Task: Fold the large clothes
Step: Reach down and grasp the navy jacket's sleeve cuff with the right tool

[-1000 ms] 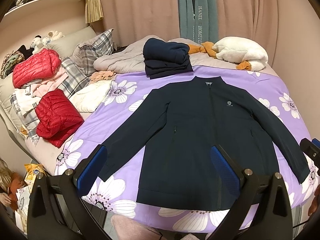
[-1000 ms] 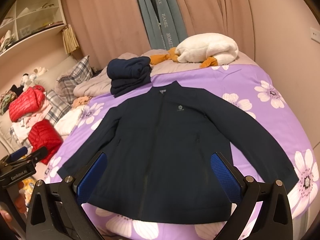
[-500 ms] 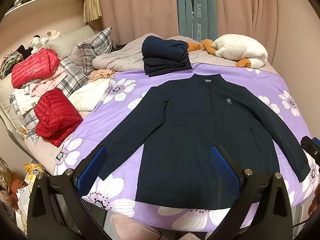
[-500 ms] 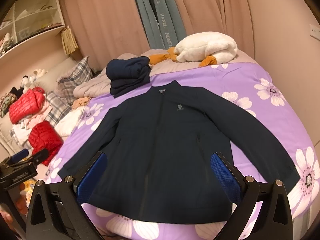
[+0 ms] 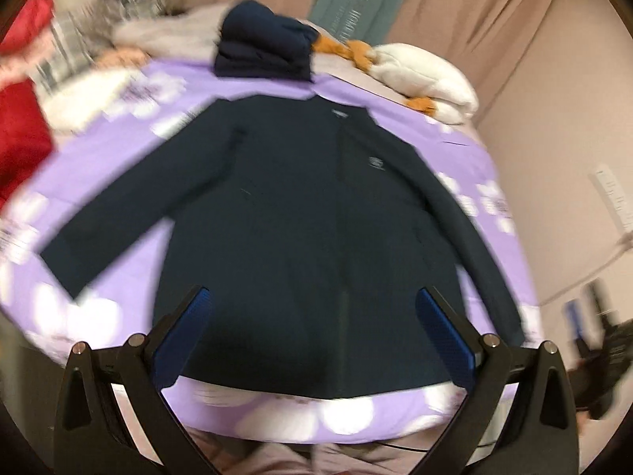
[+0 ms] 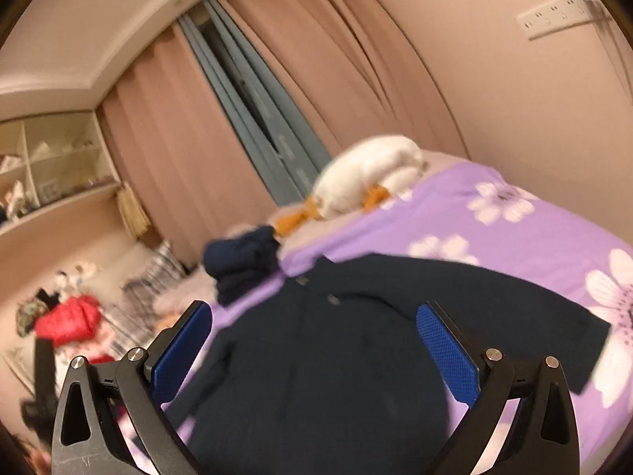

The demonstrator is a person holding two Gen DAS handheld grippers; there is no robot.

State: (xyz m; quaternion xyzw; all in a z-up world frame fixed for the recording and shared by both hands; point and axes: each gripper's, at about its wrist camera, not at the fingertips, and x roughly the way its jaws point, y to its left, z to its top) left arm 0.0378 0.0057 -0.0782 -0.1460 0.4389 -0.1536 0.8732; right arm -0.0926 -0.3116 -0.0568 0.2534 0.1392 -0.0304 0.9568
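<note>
A dark navy jacket (image 5: pixel 300 206) lies flat, front up, sleeves spread, on the purple flowered bedspread (image 5: pixel 118 158). It also shows in the right wrist view (image 6: pixel 356 336). My left gripper (image 5: pixel 314 332) is open and empty, held above the jacket's bottom hem. My right gripper (image 6: pixel 314 344) is open and empty, tilted, above the jacket's lower right part. Both views are blurred by motion.
A stack of folded navy clothes (image 5: pixel 265 47) sits beyond the collar. A white pillow (image 5: pixel 423 75) lies at the back right. Red puffer jackets (image 5: pixel 19 126) and plaid pillows (image 5: pixel 79 39) are piled left. The wall (image 5: pixel 561 138) runs along the bed's right side.
Both grippers have swung quickly: the left view has shifted right and closer to the jacket, the right view has tilted up and rolled. Both jaws stay open. The jacket has not moved.
</note>
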